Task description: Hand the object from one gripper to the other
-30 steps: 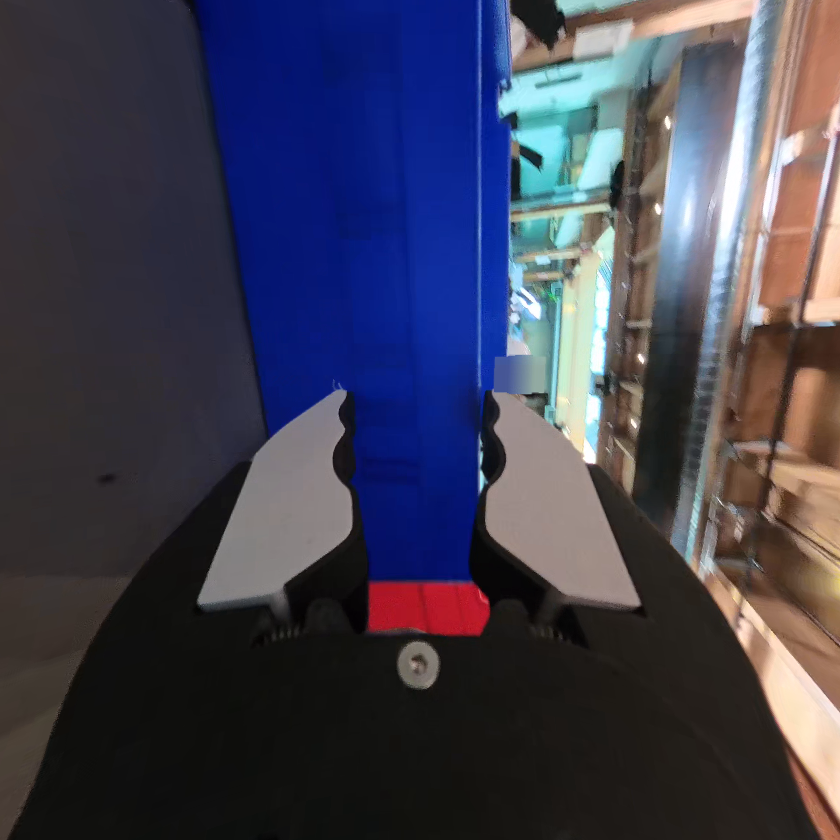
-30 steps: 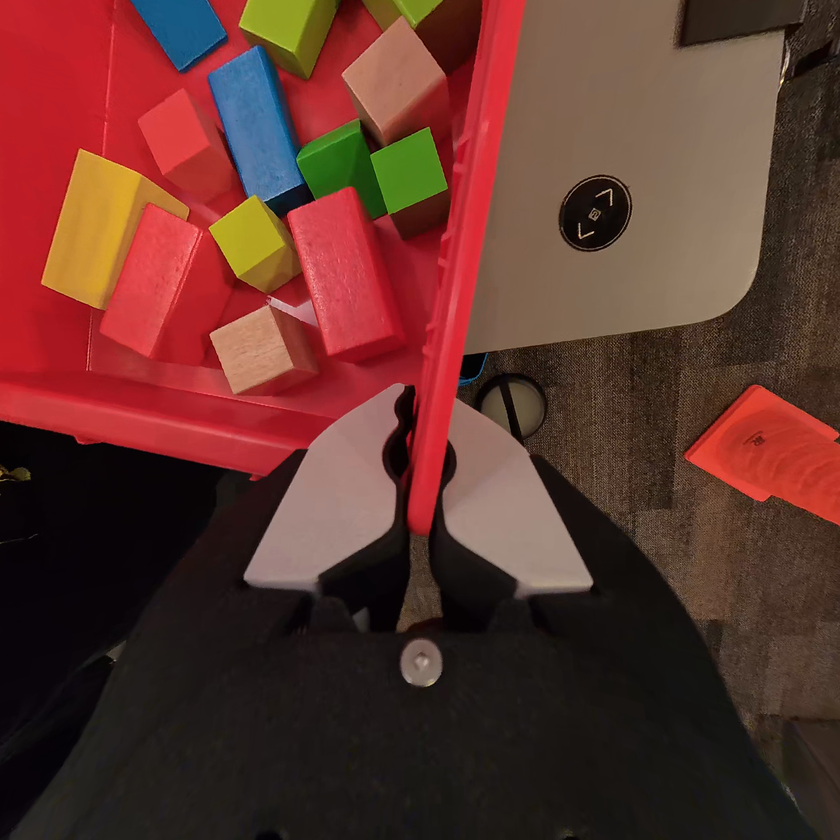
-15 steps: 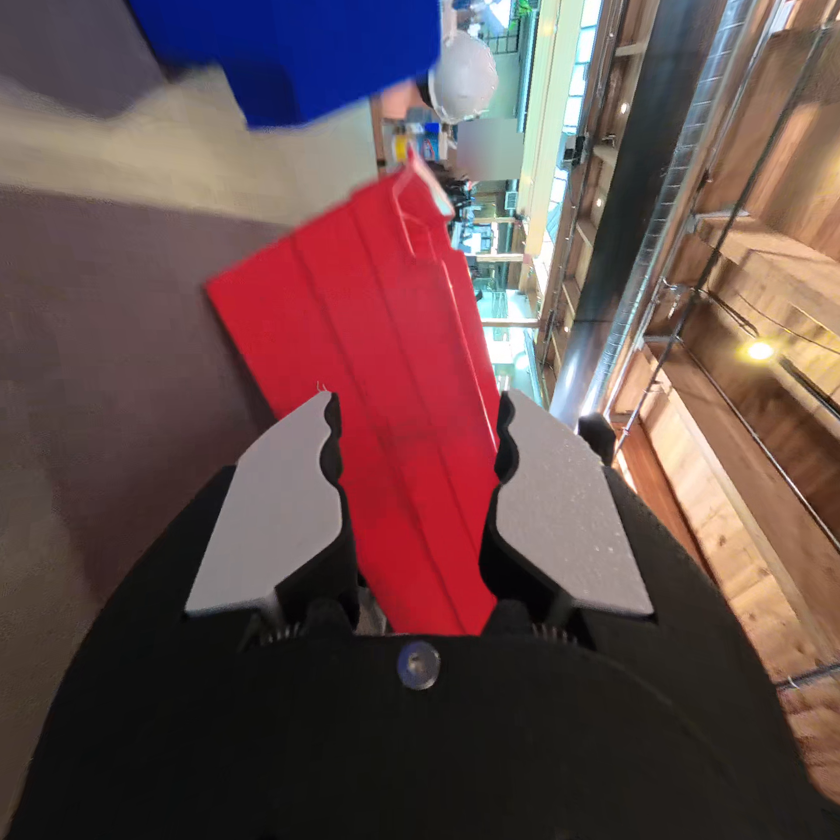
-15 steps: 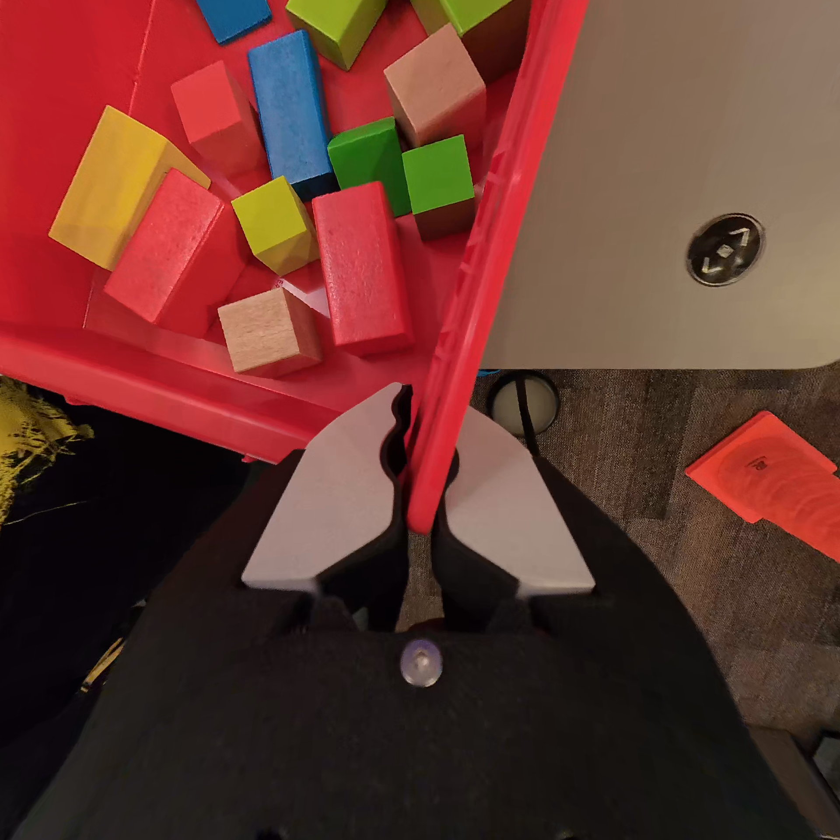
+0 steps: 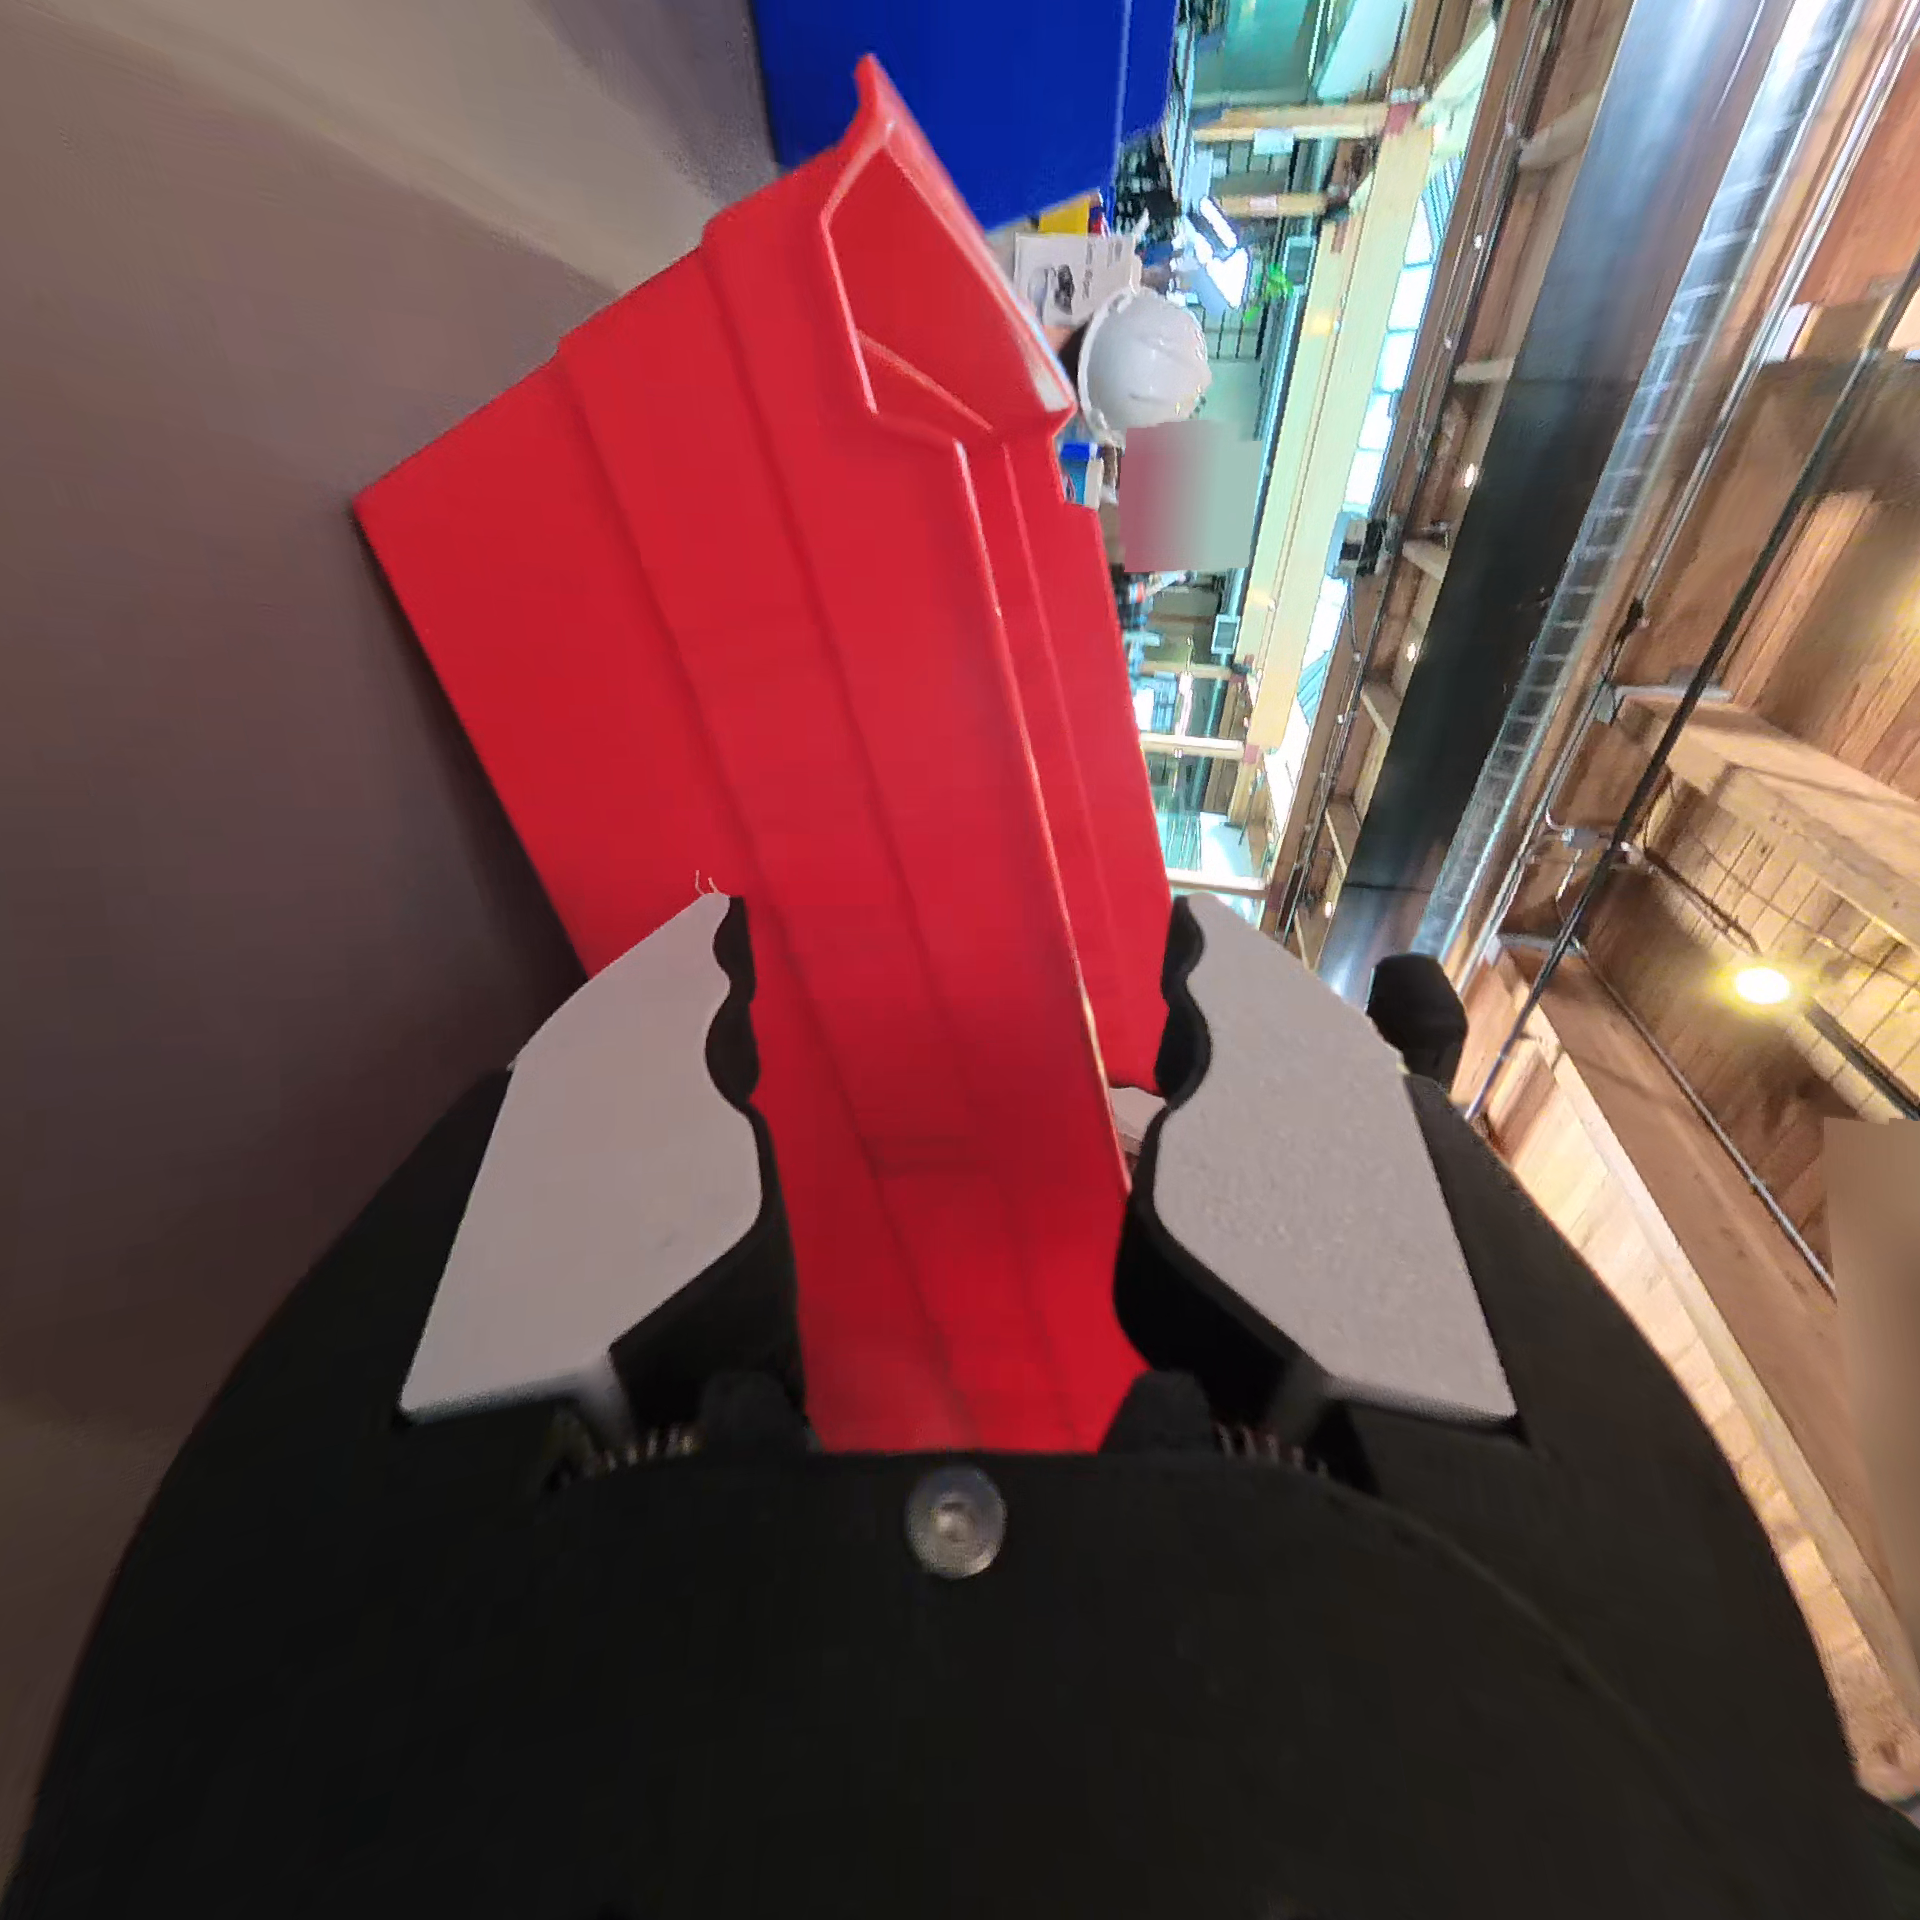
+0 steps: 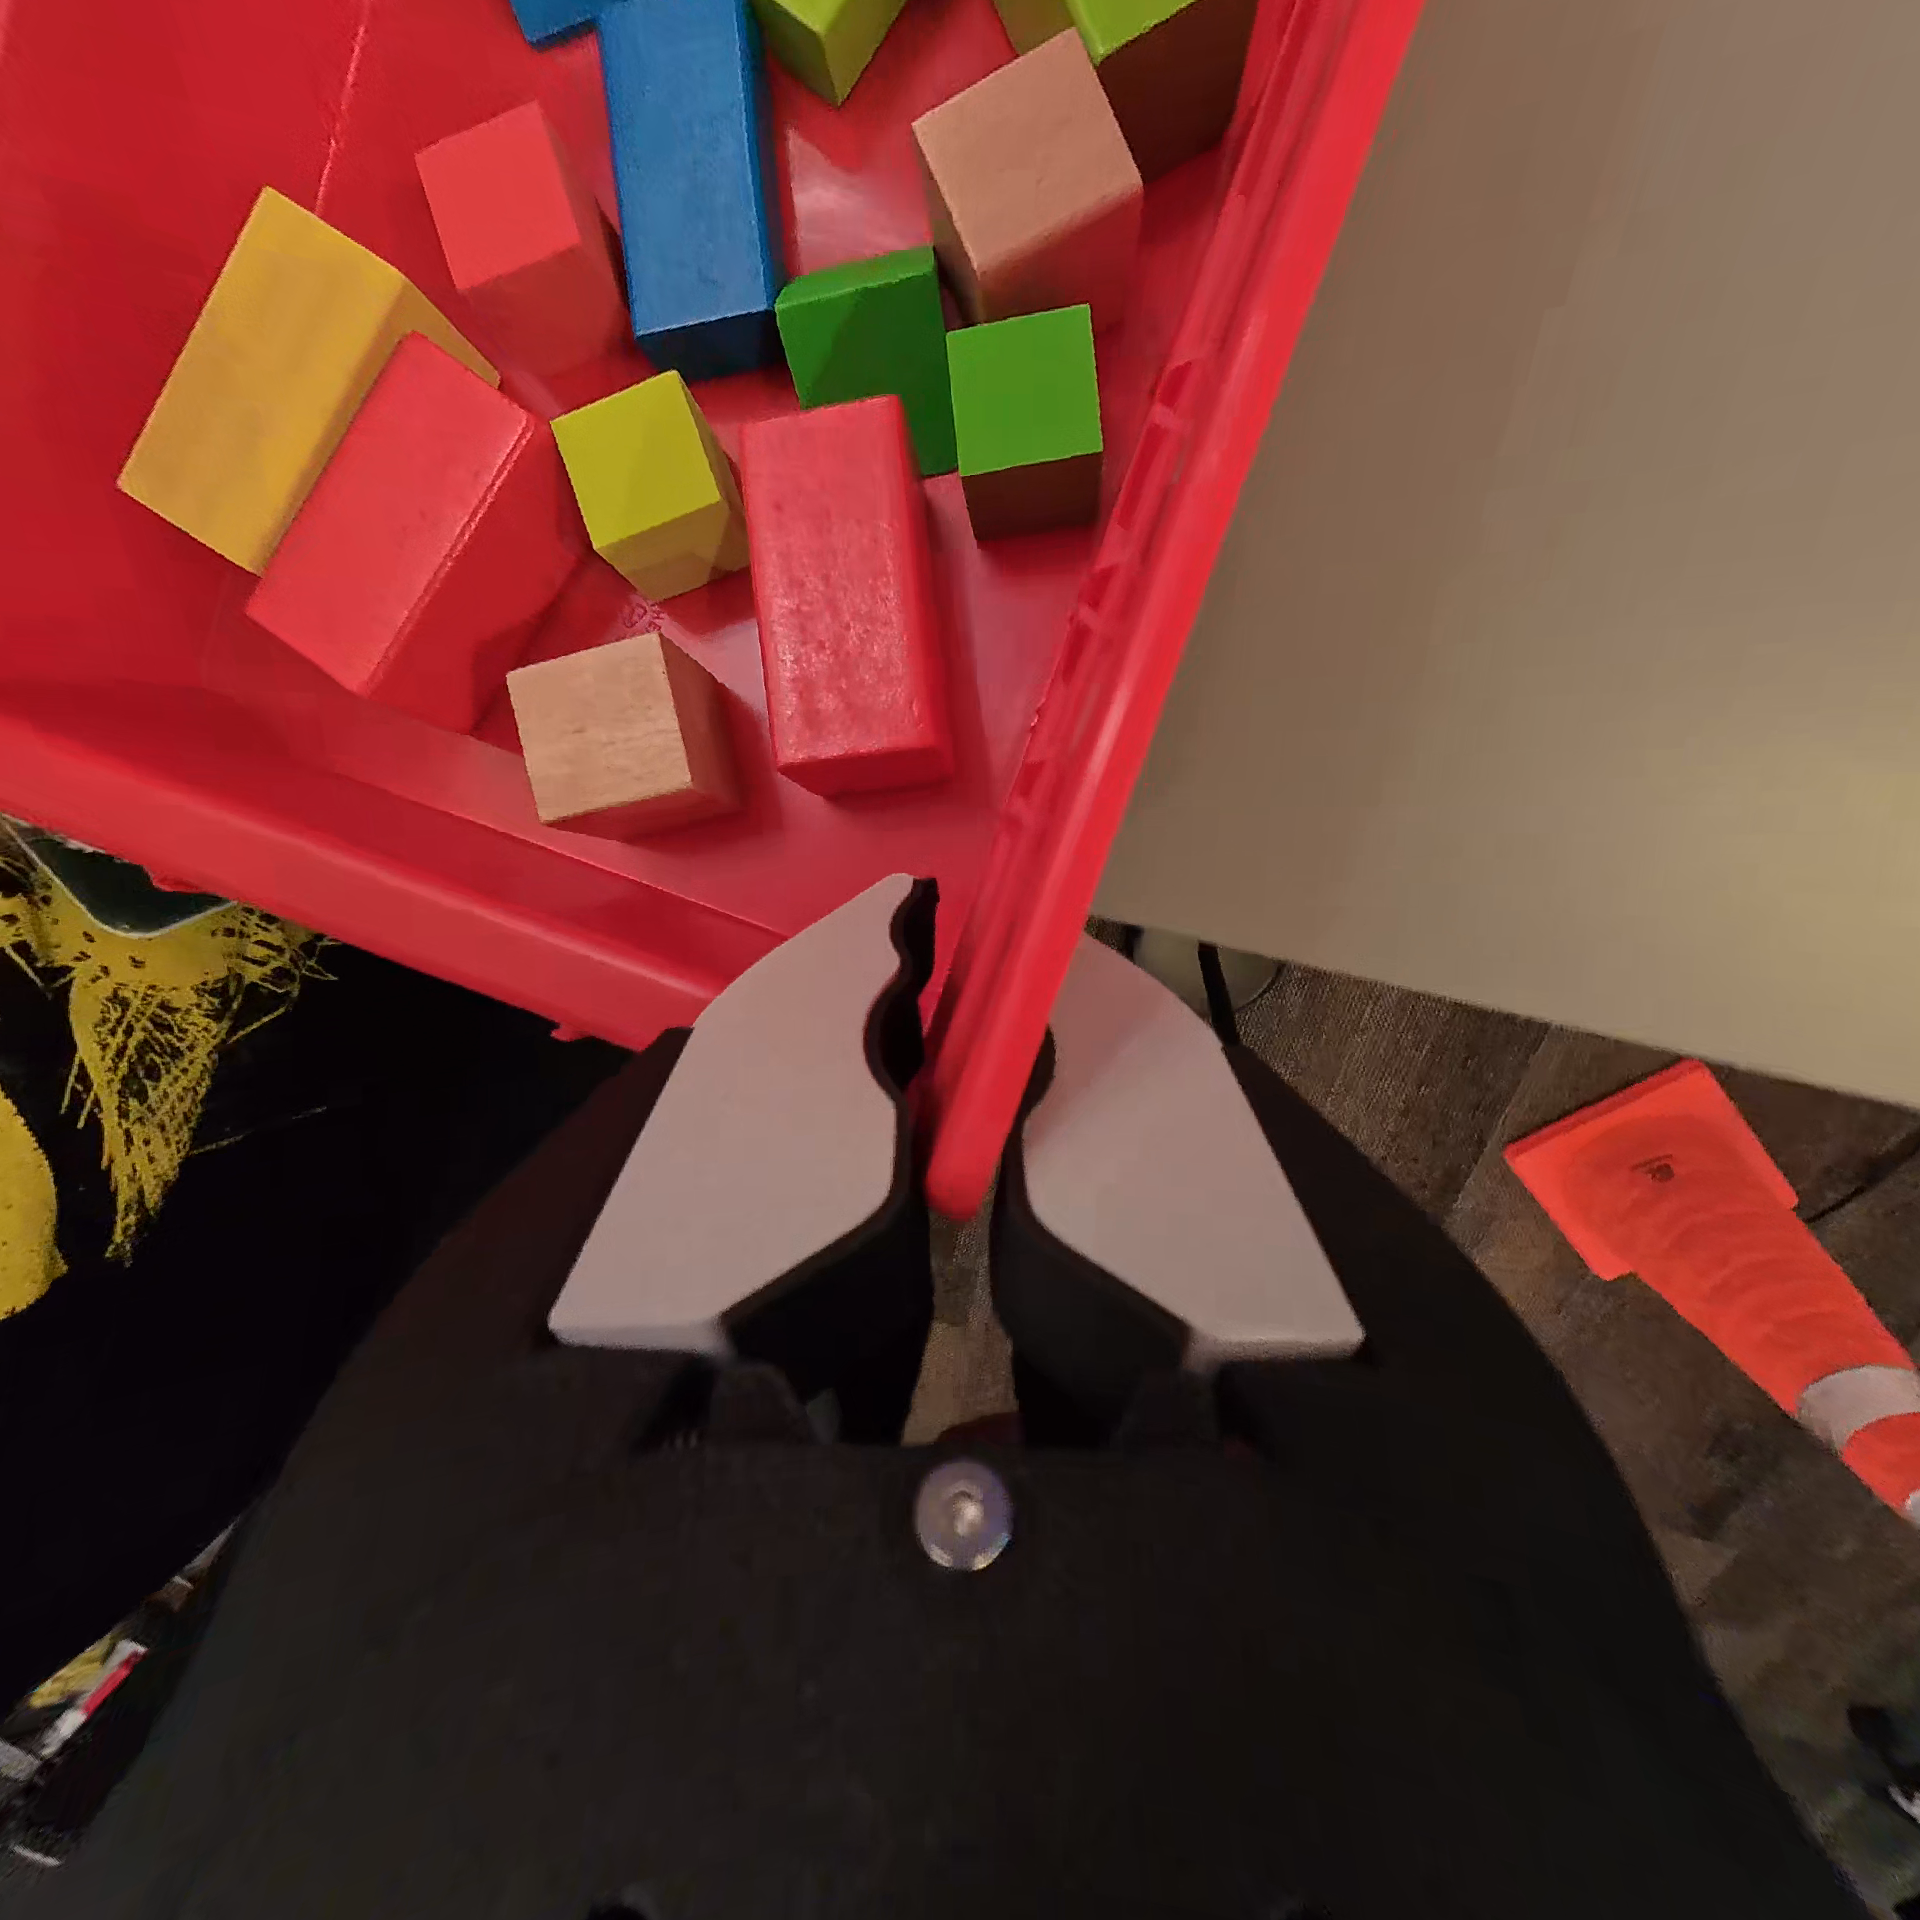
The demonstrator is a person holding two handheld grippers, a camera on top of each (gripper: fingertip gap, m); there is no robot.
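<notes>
**Red bin pinched at its rim by my right tool, left tool spread around its side**

Here, the red bin [image 6: 156, 260] sits right in front of my right tool [image 6: 971, 1039], whose two grey fingers are pressed together on the bin's side rim, one inside the wall and one outside. The rim runs up and away from the fingertips toward the top of the right wrist view. Inside the bin lie loose wooden blocks: a long red block [image 6: 842, 592] nearest the pinched rim, a plain wood cube [image 6: 613, 727] beside it, a yellow-green block [image 6: 644, 478], another red block [image 6: 395, 520] leaning against a yellow block [image 6: 260, 374], a blue block [image 6: 686, 177], two green blocks [image 6: 935, 364] and a pale tan block [image 6: 1023, 177] farther back.

From my left wrist view, the same bin [image 5: 727, 623] shows its ribbed outer side, standing between the fingers of my left tool [image 5: 961, 997]. That tool is spread wide; I see the bin passing between its pads, but I cannot tell whether either pad touches it.

Outward from there, the pale worktop [image 6: 1558, 468] lies beside the bin on the right, and below its edge is grey carpeted floor [image 6: 1403, 1091] with an orange traffic cone [image 6: 1704, 1247] lying on its side. A dark garment with a yellow print [image 6: 125, 1039] fills the lower left. Beyond the bin in the left view are a blue bin [image 5: 966, 94], a white hard hat [image 5: 1143, 374] and wooden shelving [image 5: 1662, 831].
</notes>
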